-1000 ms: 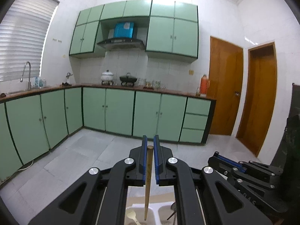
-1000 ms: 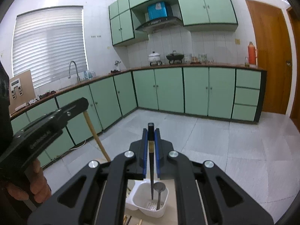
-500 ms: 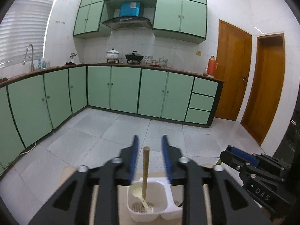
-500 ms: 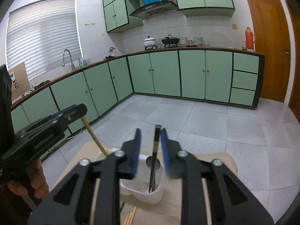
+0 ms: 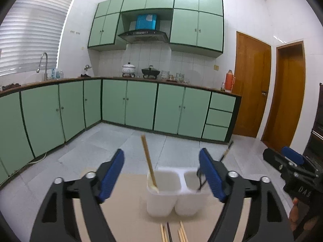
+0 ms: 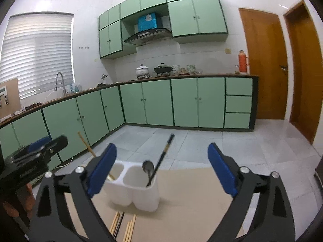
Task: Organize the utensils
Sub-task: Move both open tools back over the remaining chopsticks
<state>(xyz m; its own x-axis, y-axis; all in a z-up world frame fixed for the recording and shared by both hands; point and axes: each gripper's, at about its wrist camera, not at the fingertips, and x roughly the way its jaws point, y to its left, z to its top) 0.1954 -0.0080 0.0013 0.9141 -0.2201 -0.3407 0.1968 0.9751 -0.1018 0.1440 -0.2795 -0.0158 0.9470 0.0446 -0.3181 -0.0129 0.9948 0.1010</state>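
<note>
A white two-compartment holder [image 5: 161,197] stands on the tan table [image 5: 125,201]; it also shows in the right wrist view [image 6: 141,193]. A wooden chopstick [image 5: 148,159] leans in its left compartment. A black chopstick [image 6: 162,156] and a metal spoon [image 6: 148,168] stand in the right compartment. My left gripper [image 5: 161,173] is open wide and empty, just before the holder. My right gripper [image 6: 161,167] is open wide and empty, above the holder. Several loose chopsticks [image 6: 123,226] lie on the table in front of the holder, also seen from the left wrist [image 5: 173,234].
Green kitchen cabinets [image 5: 139,106] run along the far wall, across a tiled floor [image 6: 232,147]. The right gripper's body [image 5: 292,171] shows at the right of the left wrist view. The left gripper's body [image 6: 30,159] shows at the left of the right wrist view.
Both grippers have opened wide, let go of their chopsticks and drawn back. The wooden chopstick and the black chopstick now stand in the holder's two compartments.
</note>
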